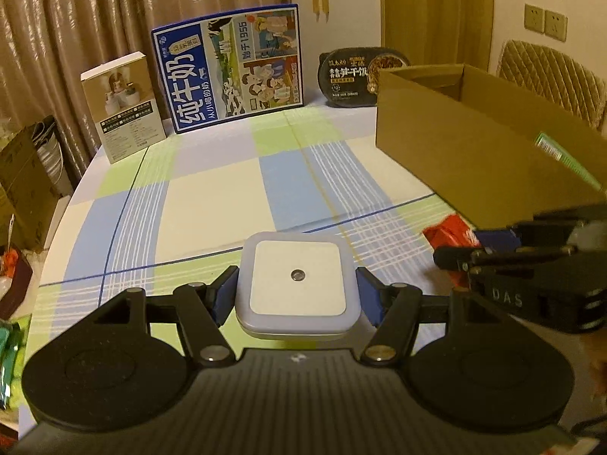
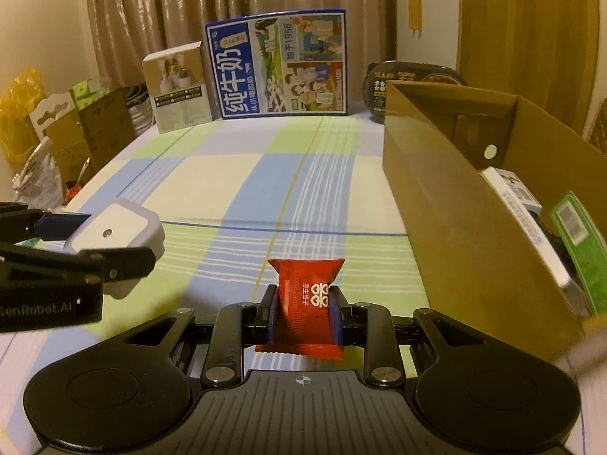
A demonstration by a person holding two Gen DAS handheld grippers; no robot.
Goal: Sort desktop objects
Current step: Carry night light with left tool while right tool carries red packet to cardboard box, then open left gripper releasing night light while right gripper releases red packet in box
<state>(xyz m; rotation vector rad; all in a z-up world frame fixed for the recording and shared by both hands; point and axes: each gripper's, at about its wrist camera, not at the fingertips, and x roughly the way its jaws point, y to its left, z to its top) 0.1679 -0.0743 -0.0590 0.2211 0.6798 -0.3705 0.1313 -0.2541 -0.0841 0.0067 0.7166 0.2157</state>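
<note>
Brown curtains hang behind a counter [image 1: 212, 197] spread with a checked cloth of blue, green and cream. At its far edge stand a blue milk carton box [image 1: 231, 72] printed with large white Chinese characters and the figures "1956", a small beige product box [image 1: 123, 106] to its left, and a dark oval instant rice meal tub [image 1: 360, 76] with Chinese lettering to its right.

An open cardboard box [image 2: 455, 204] sits on the right side of the counter; inside it lie a white packet and a green packet with a barcode [image 2: 576, 235].

From the left wrist view, the left claw [image 1: 297, 295] points down at a slant over the cloth and pinches a square white night light [image 1: 297, 284] by its two sides, blue pads pressed against its grey rim, a small round sensor showing in its face.

The right claw [image 2: 303, 314] is angled down likewise and nips a red candy wrapper [image 2: 309, 303] with a white double-happiness mark and small Chinese print, held clear of the cloth, near the cardboard box's left wall. "GenRobot.AI" can be read on the left claw's side in the right wrist view, and "DAS" on the right claw in the left wrist view.

Cartons and bags crowd the floor left of the counter.
</note>
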